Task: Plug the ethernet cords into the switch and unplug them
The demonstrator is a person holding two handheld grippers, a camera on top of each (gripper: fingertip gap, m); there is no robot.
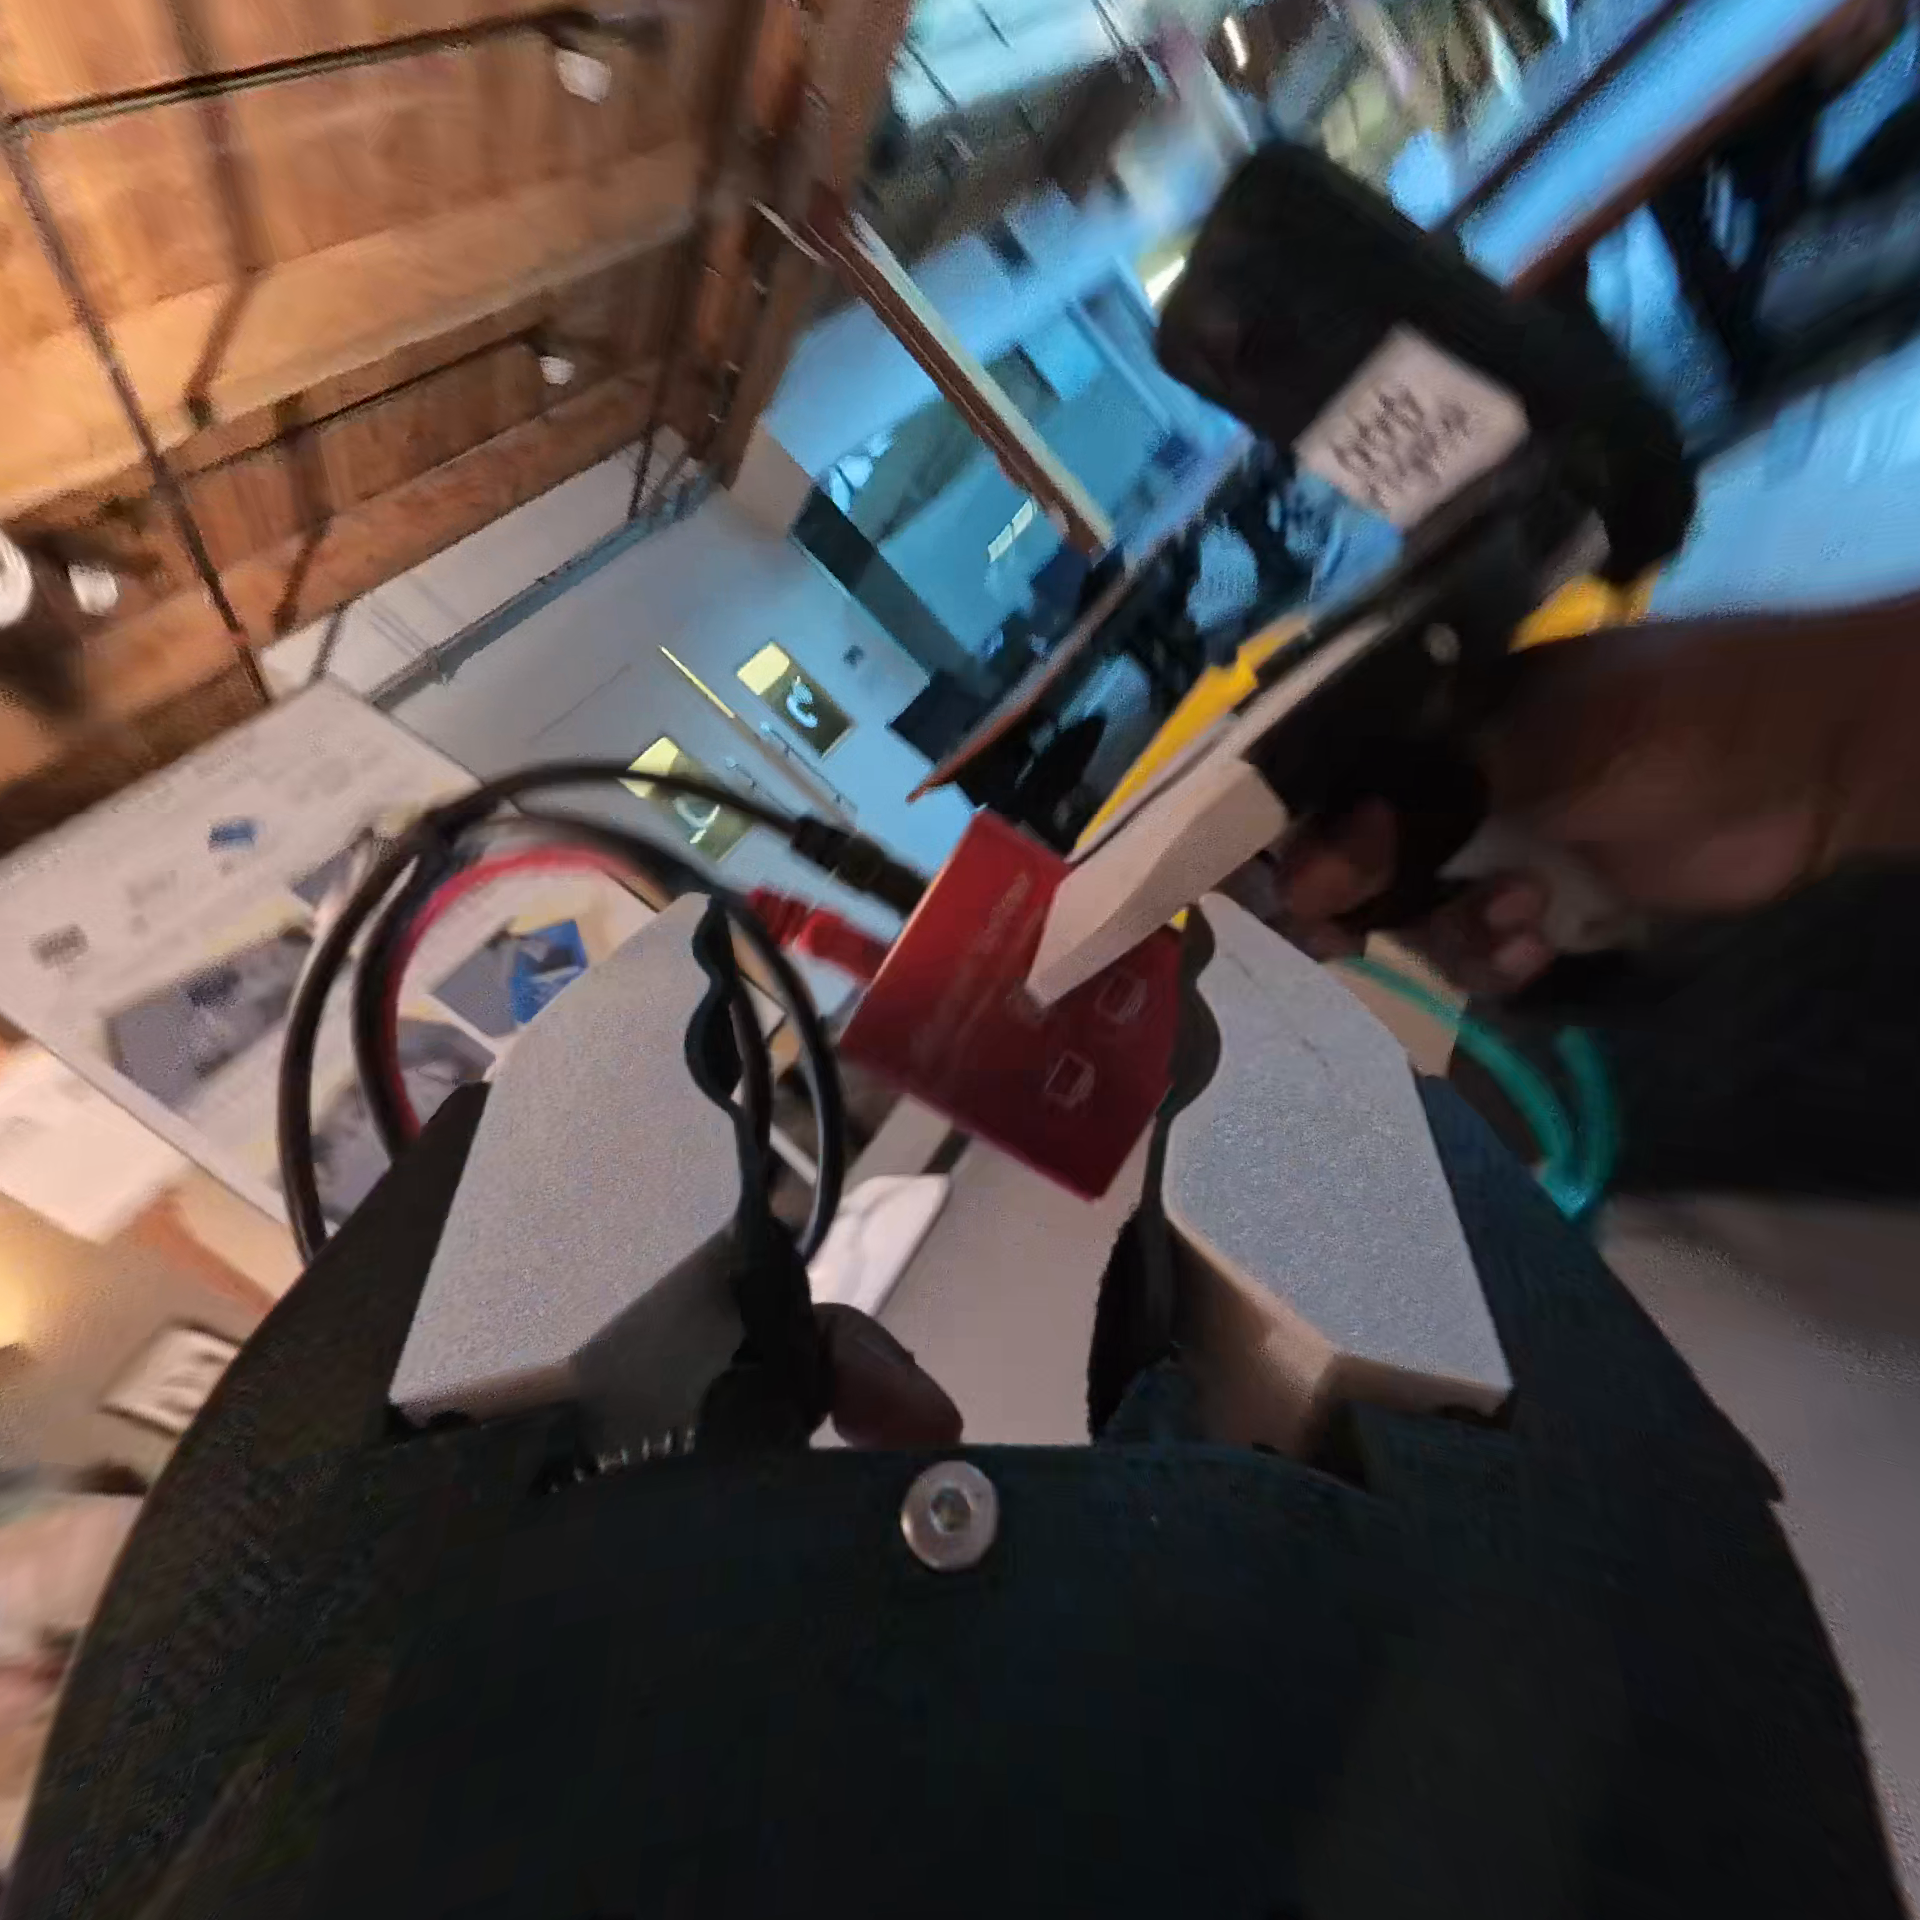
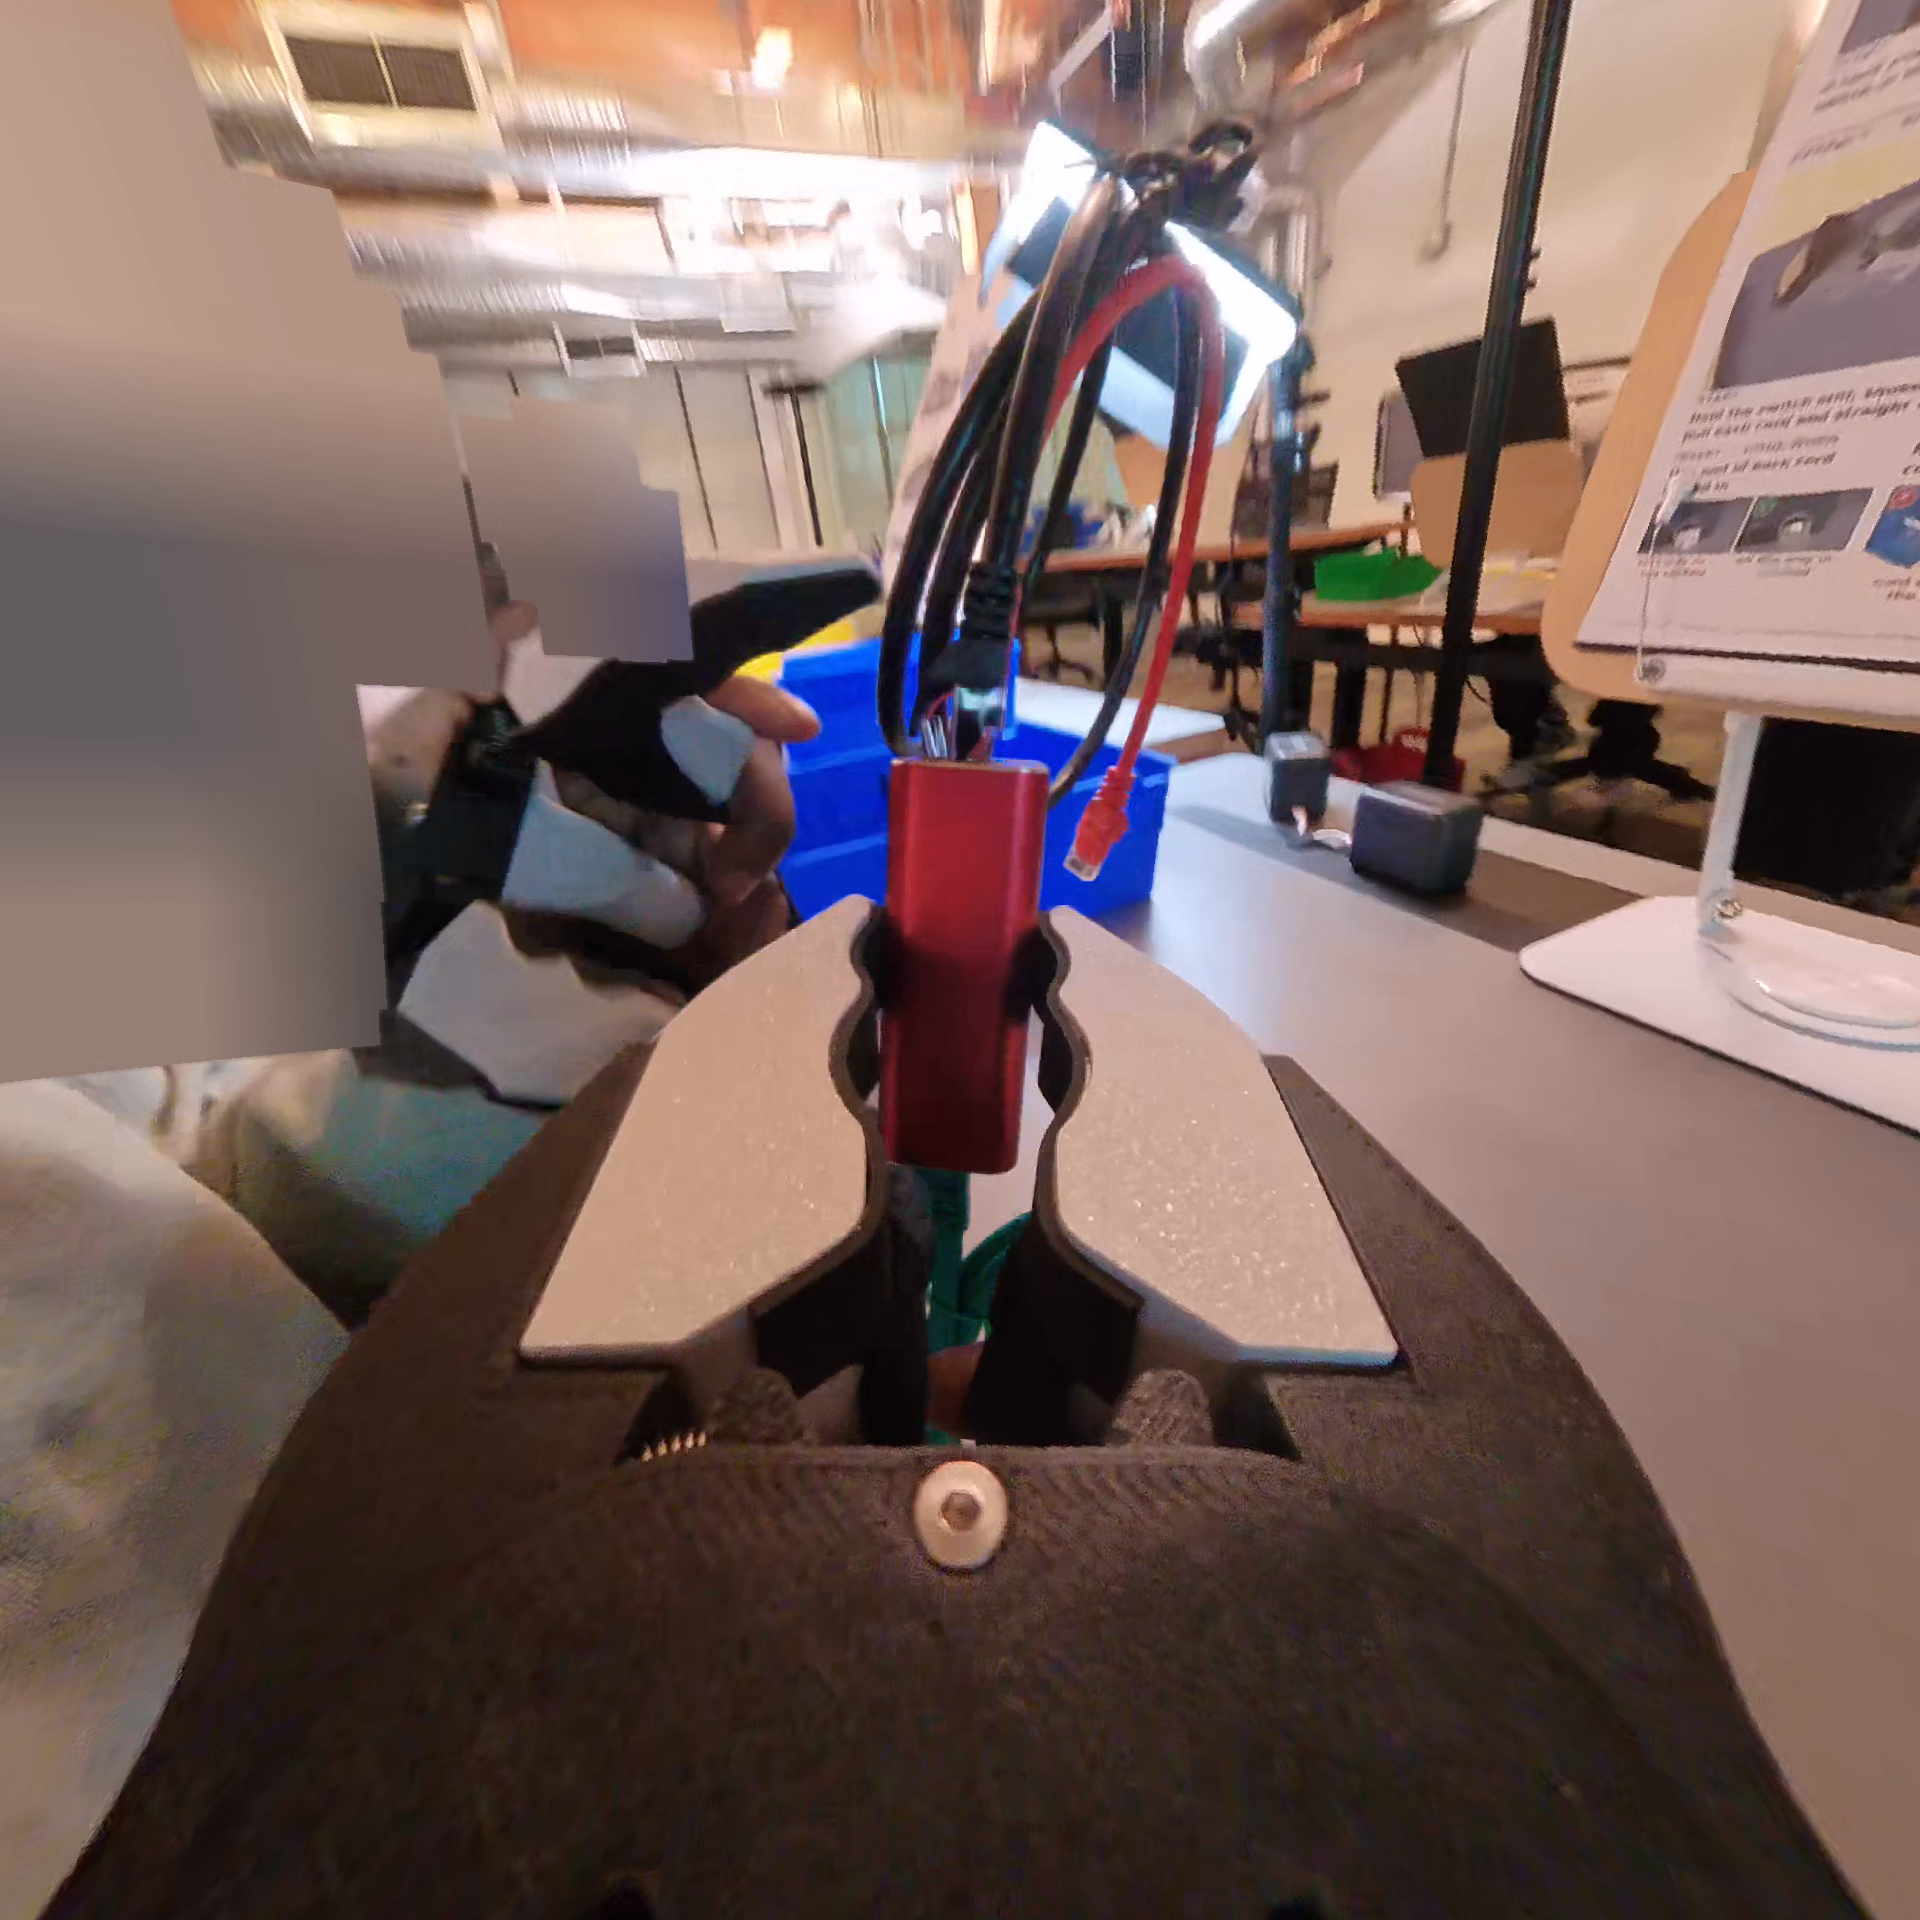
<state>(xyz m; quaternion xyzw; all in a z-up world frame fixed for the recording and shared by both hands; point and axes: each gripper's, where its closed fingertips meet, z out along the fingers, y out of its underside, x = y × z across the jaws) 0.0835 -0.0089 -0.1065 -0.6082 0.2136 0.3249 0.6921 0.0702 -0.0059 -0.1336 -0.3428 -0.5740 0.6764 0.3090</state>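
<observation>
While the right gripper [image 2: 961, 1023] pinches the one red switch [image 2: 964, 956] between its two grey fingers [image 2: 727, 1132], the box stands upright in that grip, lifted clear of the grey table [image 2: 1558, 1195]. Counting cords in the right wrist view: one red cord [image 2: 1174, 582] loops overhead and hangs with its plug free at about four o'clock from the switch's top, touching no port; at least two black cords [image 2: 966, 499] run up from twelve o'clock, though how many are seated in the ports I cannot tell; one green cord [image 2: 961, 1247] drops from the switch's underside at six o'clock, down between the fingers. The left gripper [image 1: 940, 971] has its two fingers spread wide, and the switch [image 1: 1013, 1039] sits just ahead of the gap, toward one o'clock, touching neither finger as far as the blur allows. Two blue bins [image 2: 1081, 821] stand behind the switch, and two dark grey blocks [image 2: 1418, 836] lie at three o'clock beside one instruction board [image 2: 1756, 436].
</observation>
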